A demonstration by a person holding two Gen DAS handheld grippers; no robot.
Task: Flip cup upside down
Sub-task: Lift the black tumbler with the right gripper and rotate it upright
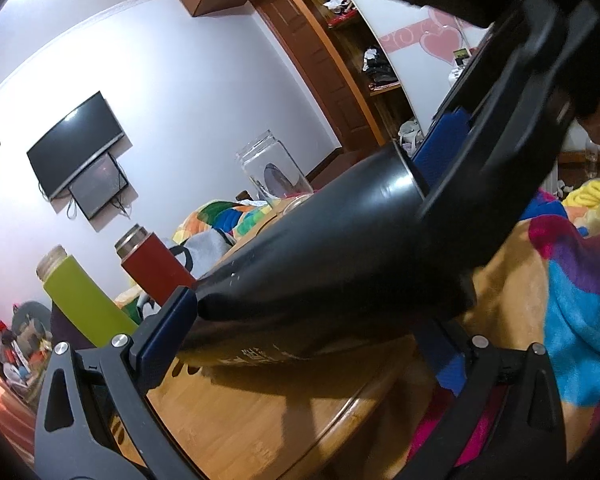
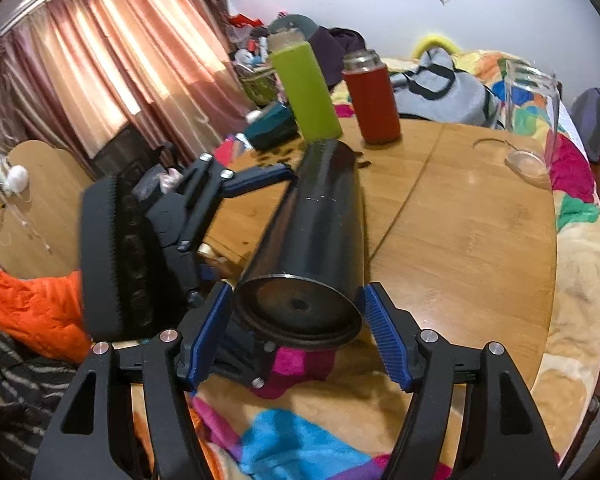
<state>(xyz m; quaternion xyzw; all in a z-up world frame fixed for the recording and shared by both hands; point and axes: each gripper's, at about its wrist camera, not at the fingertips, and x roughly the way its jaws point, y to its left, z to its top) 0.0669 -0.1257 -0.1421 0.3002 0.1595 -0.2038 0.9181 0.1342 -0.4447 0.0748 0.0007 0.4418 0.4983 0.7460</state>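
Left hand-held gripper [image 2: 288, 184] holds your black cup [image 2: 312, 232] lying level over the desk [image 2: 460, 240]; right hand-held gripper [image 2: 296, 320], wide open, straddles its near end.

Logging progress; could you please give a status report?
Left gripper shut on black cup. Right gripper flanks its end, grip unclear. Cup horizontal over table.

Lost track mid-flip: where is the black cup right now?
The black cup lies tilted over the wooden table, between both tools, in front of the green bottle and red flask.
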